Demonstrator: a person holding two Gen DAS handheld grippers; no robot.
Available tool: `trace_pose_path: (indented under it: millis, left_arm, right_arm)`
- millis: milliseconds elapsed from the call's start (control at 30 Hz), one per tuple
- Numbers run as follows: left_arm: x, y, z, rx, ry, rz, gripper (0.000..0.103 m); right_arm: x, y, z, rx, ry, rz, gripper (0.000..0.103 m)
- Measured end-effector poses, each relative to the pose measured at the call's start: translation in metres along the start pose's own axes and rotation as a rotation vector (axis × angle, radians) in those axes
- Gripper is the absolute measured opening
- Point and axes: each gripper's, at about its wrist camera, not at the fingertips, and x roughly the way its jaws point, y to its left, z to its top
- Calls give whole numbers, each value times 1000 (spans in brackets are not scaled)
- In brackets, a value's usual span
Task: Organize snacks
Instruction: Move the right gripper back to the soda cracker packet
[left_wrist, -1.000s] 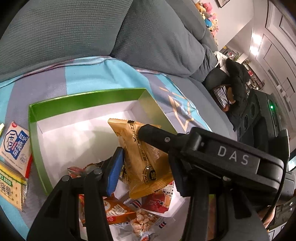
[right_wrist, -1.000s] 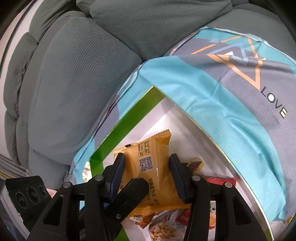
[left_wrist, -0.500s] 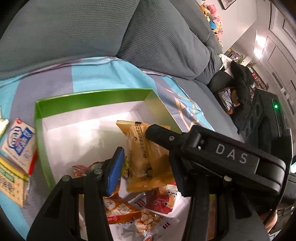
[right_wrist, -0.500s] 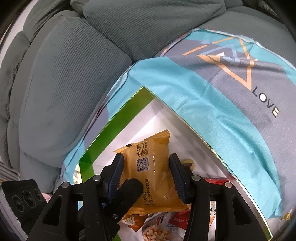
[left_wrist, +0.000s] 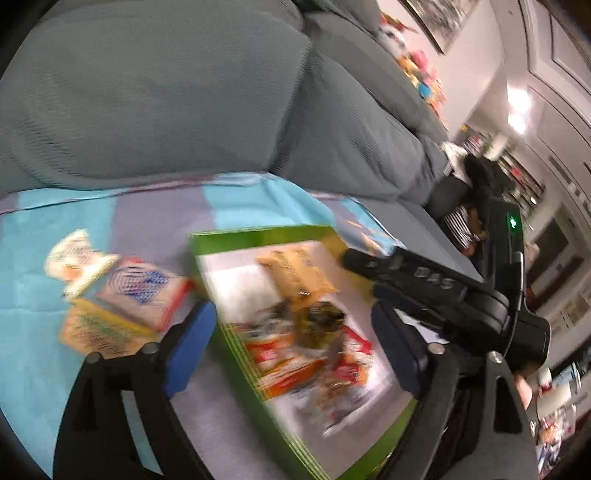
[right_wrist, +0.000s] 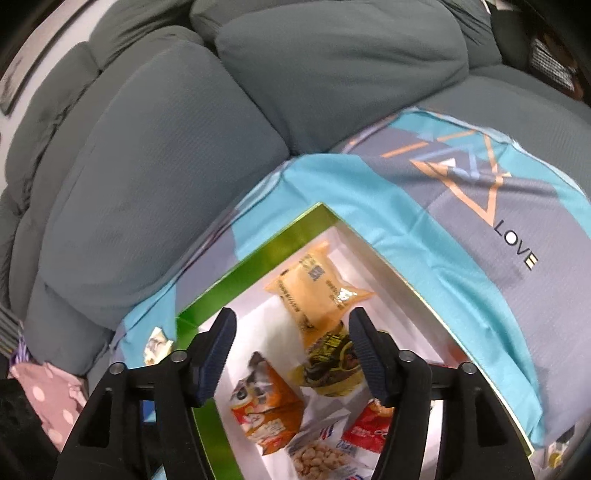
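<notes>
A: Status of the claws?
B: Right gripper (right_wrist: 290, 343) and left gripper (left_wrist: 291, 328) have both just been opening; jaws apart, nothing between them.
A: The item?
B: The yellow foil snack packet (right_wrist: 317, 288) lies flat in the green-rimmed white cardboard box (right_wrist: 255, 273), at its far end.

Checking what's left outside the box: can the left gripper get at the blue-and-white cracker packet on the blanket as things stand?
Probably yes. The blue-and-white cracker packet lies in the open on the blanket, beside the green box, just beyond the left gripper. Its fingers have just been opening, with nothing between them.
</notes>
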Motion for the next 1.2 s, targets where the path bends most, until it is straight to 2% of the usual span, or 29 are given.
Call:
trace_pose_path:
  millis: [133,200,267,300,400,467,567,767,867,900,967,1067,1200]
  left_arm:
    - [-30,40,-11,-42,-14,124,91]
    - [-39,63,-17,-92,-5,151,92]
    - [-49,88,-23,-98,-2,197,95]
    - [-54,97,-25,-104,-23,233,100]
    - [-64,128,-35,-162,-81,313,102]
    - [-63,146,-39,-200,-75,341,102]
    - [-59,171,-43,-222,-22,416,102]
    - [-55,197,-48,-308,24,466,102]
    - [-59,197,-48,-319,9,481,102]
    - [-60,199,-48,-327,9,506,101]
    - [-62,205,-47,-332,1,541,102]
    - [-67,217,-47,-390,8,529,102]
    - [-71,226,-47,-433,13,519,102]
  right_arm:
    - [-7,17,-6,-53,-10,20,78]
    - [-6,32,-11,-103,-1,31,81]
    - [-5,47,-18,-148,9,40,83]
    - [-3,57,-22,-178,14,41,84]
    - [2,83,-35,-260,30,35,85]
    - [7,97,-43,-310,44,36,85]
    - [18,119,-59,-379,82,49,86]
    - [47,158,-93,-467,224,78,87]
    - [66,188,-110,-645,263,36,87]
    - [80,198,-115,-717,307,0,87]
    - [104,211,-118,-776,399,-33,87]
    - [128,217,-115,-789,490,-10,87]
    - [153,217,-117,-807,552,-48,87]
